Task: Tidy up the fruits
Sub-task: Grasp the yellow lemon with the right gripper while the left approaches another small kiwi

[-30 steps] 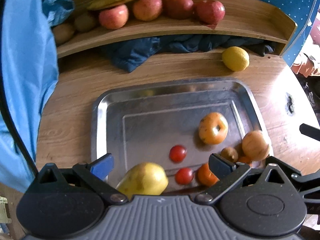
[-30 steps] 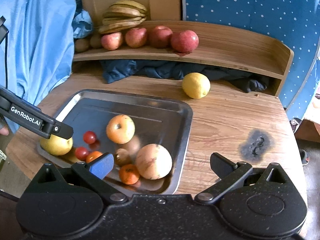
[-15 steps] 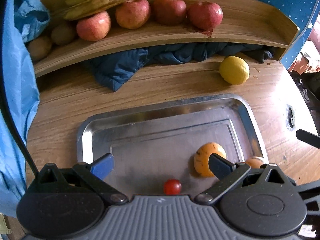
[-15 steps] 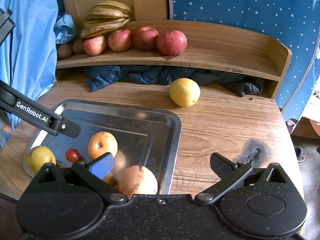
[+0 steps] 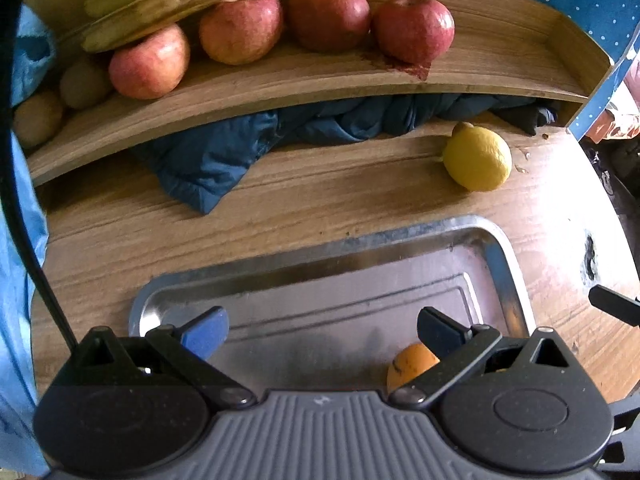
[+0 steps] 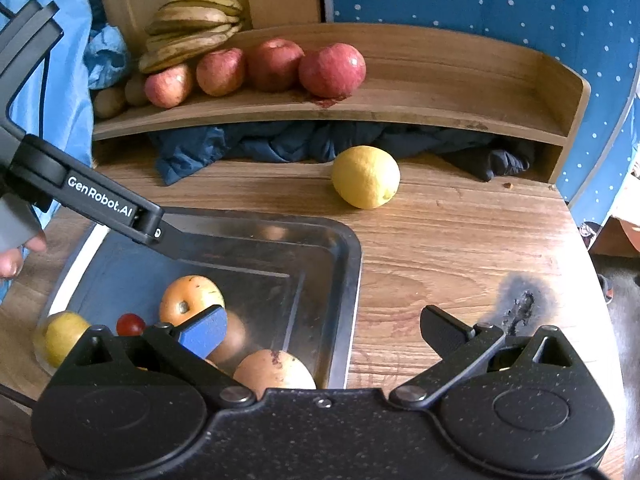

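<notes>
A steel tray [image 6: 352, 280] lies on the wooden table and shows in the left wrist view [image 5: 500, 248] too. In it lie an orange fruit [image 6: 190, 296], a yellow pear [image 6: 64, 336], a cherry tomato [image 6: 130, 323] and a tan round fruit [image 6: 276, 372]. A lemon [image 6: 366, 178] lies on the table behind the tray, also in the left wrist view [image 5: 478, 158]. My left gripper [image 5: 322, 326] is open and empty above the tray. My right gripper [image 6: 322, 326] is open and empty over the tray's right rim.
A curved wooden shelf [image 6: 440, 92] at the back holds red apples [image 6: 332, 70], bananas [image 6: 192, 28] and kiwis [image 6: 108, 100]. A dark blue cloth [image 6: 280, 142] is stuffed under it. A burn mark [image 6: 524, 300] is on the table at right.
Both grippers have moved forward toward the shelf. The tray's fruits have slid low or out of the left wrist view. The lemon and apples look nearer.
</notes>
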### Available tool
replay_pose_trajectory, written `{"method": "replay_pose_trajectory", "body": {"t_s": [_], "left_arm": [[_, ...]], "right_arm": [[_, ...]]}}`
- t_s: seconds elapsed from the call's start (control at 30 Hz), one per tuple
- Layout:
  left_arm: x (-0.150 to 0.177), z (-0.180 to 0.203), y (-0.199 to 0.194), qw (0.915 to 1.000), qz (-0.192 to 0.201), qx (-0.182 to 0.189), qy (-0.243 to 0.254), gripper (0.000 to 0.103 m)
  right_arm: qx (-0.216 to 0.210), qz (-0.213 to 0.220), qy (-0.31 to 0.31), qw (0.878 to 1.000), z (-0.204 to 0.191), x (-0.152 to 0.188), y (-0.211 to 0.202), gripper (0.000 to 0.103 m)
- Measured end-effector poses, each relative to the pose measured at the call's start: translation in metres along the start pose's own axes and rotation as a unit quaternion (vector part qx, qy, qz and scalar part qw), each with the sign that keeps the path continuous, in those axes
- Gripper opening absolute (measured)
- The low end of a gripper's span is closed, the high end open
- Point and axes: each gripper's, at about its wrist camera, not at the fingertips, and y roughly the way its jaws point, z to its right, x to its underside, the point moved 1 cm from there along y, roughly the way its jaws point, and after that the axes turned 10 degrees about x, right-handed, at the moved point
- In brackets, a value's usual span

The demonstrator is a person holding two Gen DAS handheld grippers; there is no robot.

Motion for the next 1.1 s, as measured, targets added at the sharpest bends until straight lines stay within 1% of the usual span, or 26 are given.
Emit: {"method": "replay_pose_trajectory", "body": {"t_s": [0.37,0.6,0.77,0.9,1.1], "left_arm": [[-0.030,0.013,0.020,0.9998,-0.001,0.017,0.011,0.102],[-0.051,0.030,0.034,0.9990,0.001,0.040,0.020,0.102],[-0.064,0.045,0.044,0.9977,-0.001,0.057,0.036,0.103],[-0.077,0.050,0.048,0.9970,0.003,0.065,0.043,0.102],[-0.094,0.047,0.054,0.9968,0.010,0.071,0.037,0.102]], "right_arm": [[0.011,-0.015,0.020,1.000,0.004,-0.006,0.020,0.102],[0.023,-0.017,0.037,0.999,0.011,-0.010,0.029,0.102],[0.036,-0.017,0.050,0.998,0.018,-0.014,0.037,0.102],[0.036,-0.012,0.056,0.998,0.020,-0.023,0.046,0.102],[0.036,0.006,0.048,0.998,0.015,-0.044,0.066,0.102]]}}
